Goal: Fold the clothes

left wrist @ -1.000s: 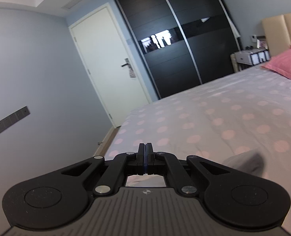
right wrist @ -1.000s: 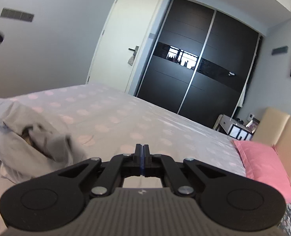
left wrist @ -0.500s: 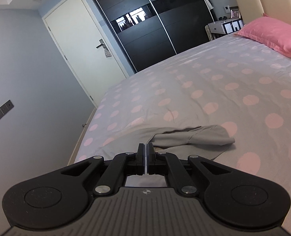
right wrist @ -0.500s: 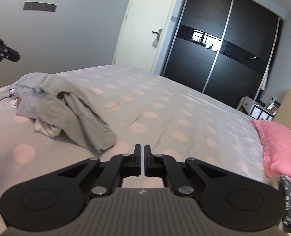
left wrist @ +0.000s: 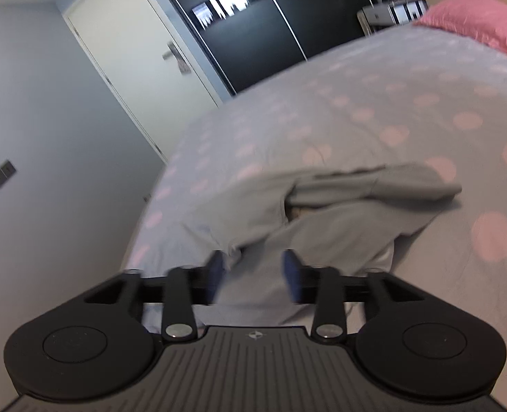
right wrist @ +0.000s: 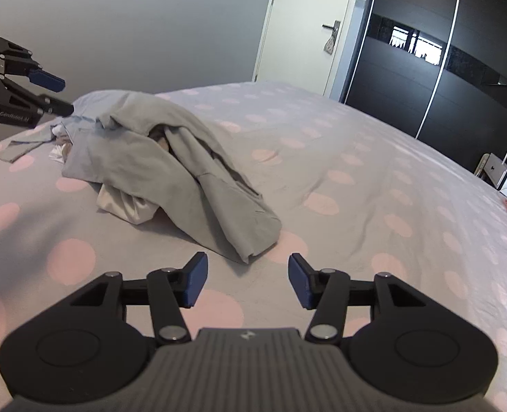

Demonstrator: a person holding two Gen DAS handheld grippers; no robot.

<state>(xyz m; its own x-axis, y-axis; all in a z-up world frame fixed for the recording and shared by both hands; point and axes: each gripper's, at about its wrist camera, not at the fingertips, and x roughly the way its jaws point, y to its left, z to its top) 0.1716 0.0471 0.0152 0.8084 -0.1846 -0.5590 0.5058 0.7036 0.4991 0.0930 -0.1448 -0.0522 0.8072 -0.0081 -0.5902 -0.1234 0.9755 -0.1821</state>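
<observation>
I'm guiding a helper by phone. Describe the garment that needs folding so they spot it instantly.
Start at the bed with the grey, pink-dotted cover. Near its end, on the side toward the wall, lies a crumpled grey garment in a rumpled heap, with a paler cream fabric showing under its edge. It is the only plain, undotted grey cloth there, and it stands up from the flat cover.

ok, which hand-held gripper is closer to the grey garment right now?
The left hand-held gripper: its open jaws sit right at the edge of the grey garment. The right hand-held gripper, also open, hovers short of it over bare bedspread.
</observation>
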